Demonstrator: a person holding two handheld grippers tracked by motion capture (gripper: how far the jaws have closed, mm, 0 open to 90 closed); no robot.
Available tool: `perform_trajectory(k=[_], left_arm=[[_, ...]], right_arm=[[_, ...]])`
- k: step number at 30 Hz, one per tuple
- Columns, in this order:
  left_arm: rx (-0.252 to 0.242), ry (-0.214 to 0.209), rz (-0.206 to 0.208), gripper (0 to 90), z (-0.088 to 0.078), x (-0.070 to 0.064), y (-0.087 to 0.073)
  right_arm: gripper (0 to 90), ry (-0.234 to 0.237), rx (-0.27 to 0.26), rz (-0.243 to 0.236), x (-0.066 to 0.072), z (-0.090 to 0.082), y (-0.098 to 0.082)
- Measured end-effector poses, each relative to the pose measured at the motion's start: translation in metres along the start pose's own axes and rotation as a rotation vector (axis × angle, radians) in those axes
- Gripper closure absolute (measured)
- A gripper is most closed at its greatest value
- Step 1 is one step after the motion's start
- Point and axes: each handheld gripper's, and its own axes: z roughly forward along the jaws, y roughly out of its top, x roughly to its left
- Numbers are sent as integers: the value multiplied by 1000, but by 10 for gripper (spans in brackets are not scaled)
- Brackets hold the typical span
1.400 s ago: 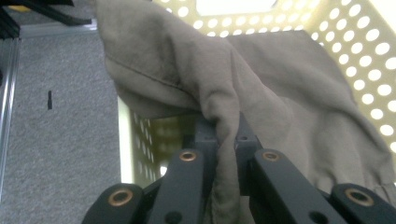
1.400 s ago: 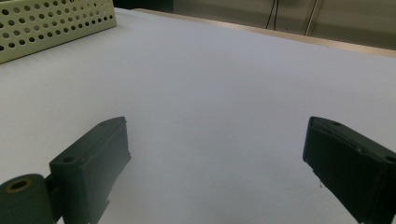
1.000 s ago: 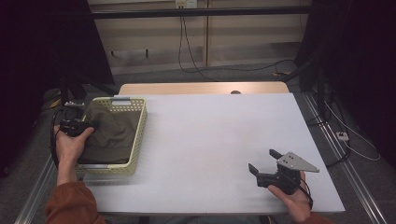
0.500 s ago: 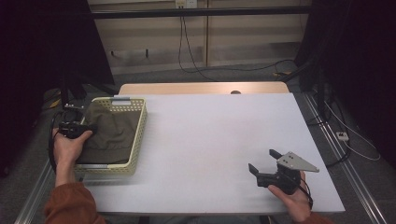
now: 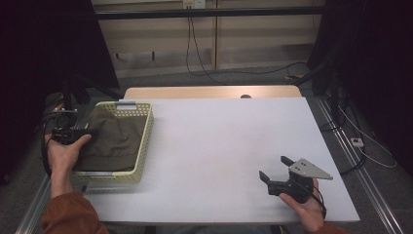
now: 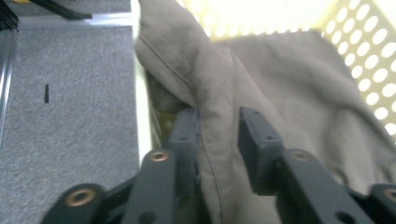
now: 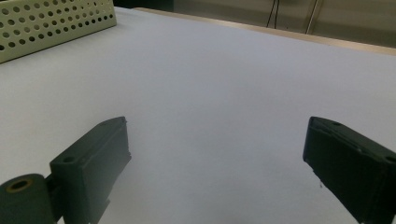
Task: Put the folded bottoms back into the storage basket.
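No writing reads anywhere; the yellow perforated basket (image 5: 143, 146) holds an olive cloth (image 5: 114, 139) (a fold over its rim); the left gripper (image 6: 219, 135), jaws just opening, straddles that fold loosely; the right gripper (image 5: 273, 168) gapes wide, empty.

Right gripper (image 7: 217, 158) jaws wide apart, white table (image 7: 224, 79), perforated basket (image 7: 51, 21) corner

Both grippers are black, each carried in a bare hand. The left gripper (image 6: 219, 135) has two blocky matte jaws with small round holes in their faces; behind the fingertips, the linkage arms carry ringed pivot bolts, one coppery and the others dark. A black cable trails from its body. The right gripper (image 5: 273, 169) bears a grey three-cornered plate behind its fingers, dotted with small holes, and a black cable loops behind it. Rust-orange sleeves cover both forearms.
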Motion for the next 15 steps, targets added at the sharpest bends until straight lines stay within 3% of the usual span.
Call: perform_trajectory(k=[3, 9, 13, 15], left_arm=[[-66, -8, -32, 491, -9, 4, 1], [-160, -48, -28, 268, -24, 1, 8], [-223, -64, 2, 230, -30, -9, 15], [-231, -68, 24, 222, -31, -16, 18]], right_arm=[[72, 0, -2, -5, 0, -1, 0], [73, 0, -1, -4, 0, 0, 0], [73, 0, -2, -4, 0, 0, 0], [73, 1, -1, -4, 0, 0, 0]])
